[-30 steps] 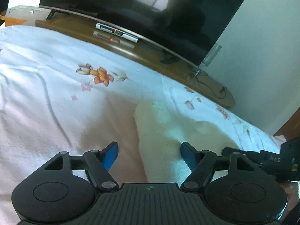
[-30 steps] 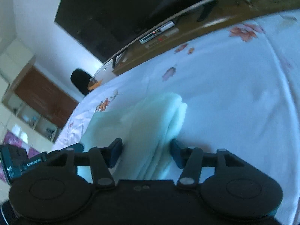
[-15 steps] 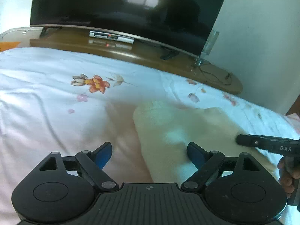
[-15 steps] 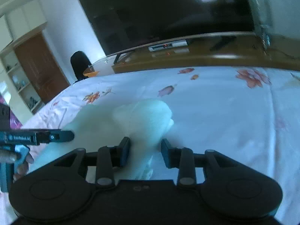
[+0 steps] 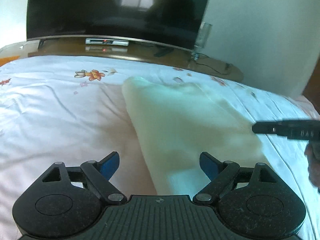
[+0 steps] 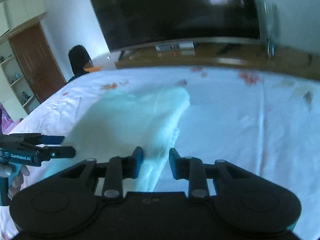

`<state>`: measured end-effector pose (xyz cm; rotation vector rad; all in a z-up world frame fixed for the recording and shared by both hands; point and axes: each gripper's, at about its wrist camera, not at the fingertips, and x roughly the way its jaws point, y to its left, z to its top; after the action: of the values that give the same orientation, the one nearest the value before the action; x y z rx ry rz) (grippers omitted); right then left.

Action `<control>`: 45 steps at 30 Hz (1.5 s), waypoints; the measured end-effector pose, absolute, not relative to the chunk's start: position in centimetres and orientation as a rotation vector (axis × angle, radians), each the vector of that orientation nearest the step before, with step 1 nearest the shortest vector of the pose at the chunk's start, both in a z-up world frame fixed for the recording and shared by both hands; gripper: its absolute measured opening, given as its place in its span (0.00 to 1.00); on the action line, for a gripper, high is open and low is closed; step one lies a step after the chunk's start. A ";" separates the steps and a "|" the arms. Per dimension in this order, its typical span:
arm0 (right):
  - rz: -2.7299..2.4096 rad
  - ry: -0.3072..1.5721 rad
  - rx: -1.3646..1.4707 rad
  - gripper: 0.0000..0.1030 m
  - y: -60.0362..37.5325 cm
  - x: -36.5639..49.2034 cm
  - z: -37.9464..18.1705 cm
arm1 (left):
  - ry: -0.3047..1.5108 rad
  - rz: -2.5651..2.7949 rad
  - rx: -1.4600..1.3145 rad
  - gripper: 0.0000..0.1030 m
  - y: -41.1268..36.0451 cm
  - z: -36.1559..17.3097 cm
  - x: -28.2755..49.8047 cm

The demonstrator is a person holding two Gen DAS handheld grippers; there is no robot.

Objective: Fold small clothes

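A pale cream folded garment (image 5: 180, 124) lies on the floral white bedsheet (image 5: 50, 104). My left gripper (image 5: 159, 165) is open, its blue pads wide apart, with the garment's near left edge between and ahead of them. In the right wrist view the garment (image 6: 130, 120) looks pale green-white. My right gripper (image 6: 156, 163) is open with a narrow gap, and the garment's near right edge lies between its jaws. Each gripper shows in the other's view: the right one (image 5: 284, 130) at the garment's right, the left one (image 6: 40, 146) at its left.
A large dark television (image 5: 116, 10) stands on a curved wooden stand (image 5: 140, 54) past the bed's far edge. A glass (image 5: 204, 34) stands at the stand's right end. A wooden door and shelves (image 6: 30, 66) are at the left in the right wrist view.
Both grippers have pulled back and risen, so more of the garment shows, lying flatter. The right gripper's jaws have widened a little from half a second ago.
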<state>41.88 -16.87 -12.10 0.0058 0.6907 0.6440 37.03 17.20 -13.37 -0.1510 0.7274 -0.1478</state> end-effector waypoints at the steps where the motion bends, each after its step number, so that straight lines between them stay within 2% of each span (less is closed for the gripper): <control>1: 0.659 0.687 -0.001 0.33 -17.0 40.9 -11.8 | 0.733 -0.146 -0.139 0.84 16.9 -13.5 36.0; 8: 0.668 0.774 -0.184 0.34 -15.2 36.0 -14.4 | 0.744 -0.113 -0.113 0.84 16.1 -14.9 30.7; 11: 0.630 0.761 -0.190 0.39 -16.4 34.9 -15.1 | 0.725 -0.090 -0.092 0.84 16.6 -14.9 28.6; 15: 0.578 0.759 -0.082 0.40 -18.7 33.1 -13.3 | 0.724 -0.006 -0.111 0.85 17.1 -12.9 24.9; 16: 0.556 0.742 -0.066 0.45 -19.3 31.9 -12.5 | 0.717 0.003 -0.121 0.85 17.0 -12.0 23.6; 17: 0.540 0.734 -0.064 0.54 -19.6 30.9 -11.9 | 0.708 0.014 -0.129 0.89 16.7 -11.3 22.5; 18: 0.523 0.723 -0.061 0.60 -20.0 29.8 -11.2 | 0.699 0.032 -0.134 1.00 16.5 -10.5 21.2; 23: 0.474 0.703 -0.042 0.72 -20.7 22.2 -8.6 | 0.650 0.040 -0.104 1.00 14.0 -6.4 14.7; 27: 0.421 0.675 -0.031 0.75 -20.6 16.8 -6.8 | 0.641 0.017 -0.044 1.00 12.4 -3.7 10.6; 34: 0.390 0.623 -0.006 0.75 -19.8 11.4 -3.1 | 0.576 0.049 -0.097 1.00 12.5 0.6 6.8; 40: 0.313 0.541 -0.033 0.75 -18.9 9.3 -1.5 | 0.548 0.069 -0.139 1.00 11.8 1.6 4.7; 45: 0.319 0.545 -0.025 0.75 -18.5 8.5 -1.5 | 0.540 0.054 -0.154 1.00 10.8 1.7 3.5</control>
<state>8.53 -18.48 -1.48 -0.0254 0.5447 0.3193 3.48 10.79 1.67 -0.1544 0.5400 0.0541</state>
